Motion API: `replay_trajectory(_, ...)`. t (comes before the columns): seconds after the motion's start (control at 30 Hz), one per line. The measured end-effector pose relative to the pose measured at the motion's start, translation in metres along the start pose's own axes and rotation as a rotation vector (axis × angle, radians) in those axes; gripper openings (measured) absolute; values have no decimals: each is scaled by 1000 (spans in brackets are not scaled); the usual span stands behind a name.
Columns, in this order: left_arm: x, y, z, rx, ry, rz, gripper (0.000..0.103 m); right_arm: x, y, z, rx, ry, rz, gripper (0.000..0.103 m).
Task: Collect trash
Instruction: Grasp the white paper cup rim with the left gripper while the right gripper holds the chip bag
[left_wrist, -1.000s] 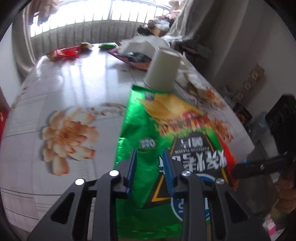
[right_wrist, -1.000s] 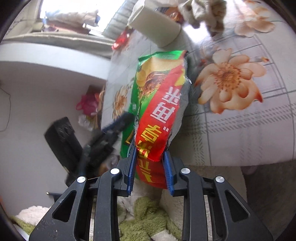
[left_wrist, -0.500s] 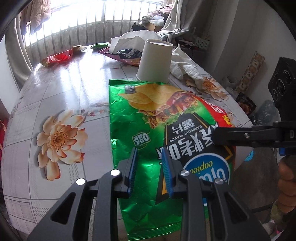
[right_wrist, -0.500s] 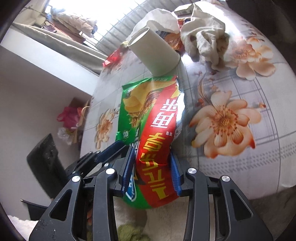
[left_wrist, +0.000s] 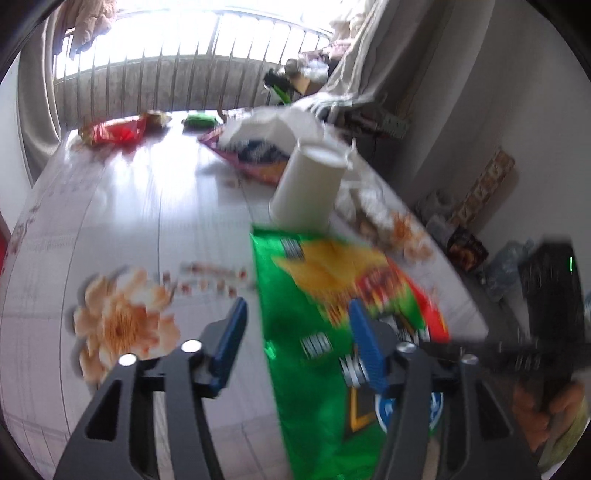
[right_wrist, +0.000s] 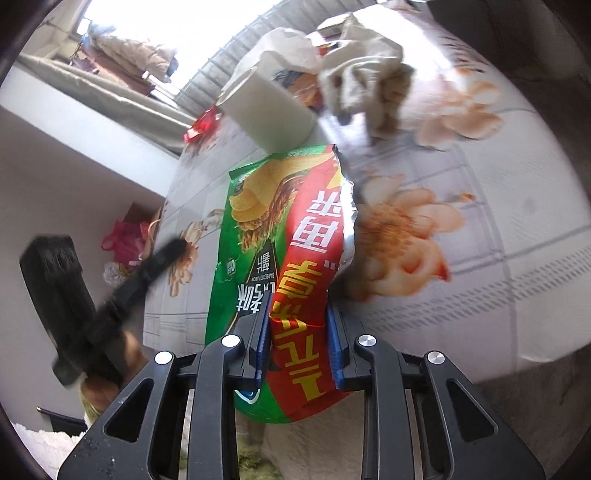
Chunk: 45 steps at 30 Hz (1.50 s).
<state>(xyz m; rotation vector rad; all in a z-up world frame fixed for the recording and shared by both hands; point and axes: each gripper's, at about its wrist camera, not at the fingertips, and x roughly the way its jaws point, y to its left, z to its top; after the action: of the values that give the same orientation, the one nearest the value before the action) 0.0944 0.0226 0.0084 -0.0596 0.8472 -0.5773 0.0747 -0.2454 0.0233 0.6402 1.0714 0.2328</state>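
Left gripper (left_wrist: 295, 332) just popped its jaws wide and let go of the crinkly green-and-red foil chip bag (left_wrist: 332, 332) — so the handoff looks done. The bag now sits pinched between the right gripper (right_wrist: 297, 345)'s narrow jaws, its far end over the floral-print table (right_wrist: 480, 277).

"BARBECUE FLAVOR" on green chip bag (right_wrist: 255, 236), large Chinese characters
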Motion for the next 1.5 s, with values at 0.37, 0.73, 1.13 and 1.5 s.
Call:
replay_trajectory(0.37, 49, -30, 69, 89, -77, 17, 92, -43, -52, -12, 130, -50, -31, 24)
replay_trajectory(0.73, 121, -23, 100, -1, -60, 98, 79, -69, -86, -20, 223, -114, -41, 24)
replay_trajectory(1.13, 64, -12, 60, 38, 46, 153, 63, -75, -92, -23, 247, -120, -2, 24)
replay_trajectory(1.5, 40, -2, 10, 9, 39, 164, 70, -71, -91, -25, 290, -113, 55, 24)
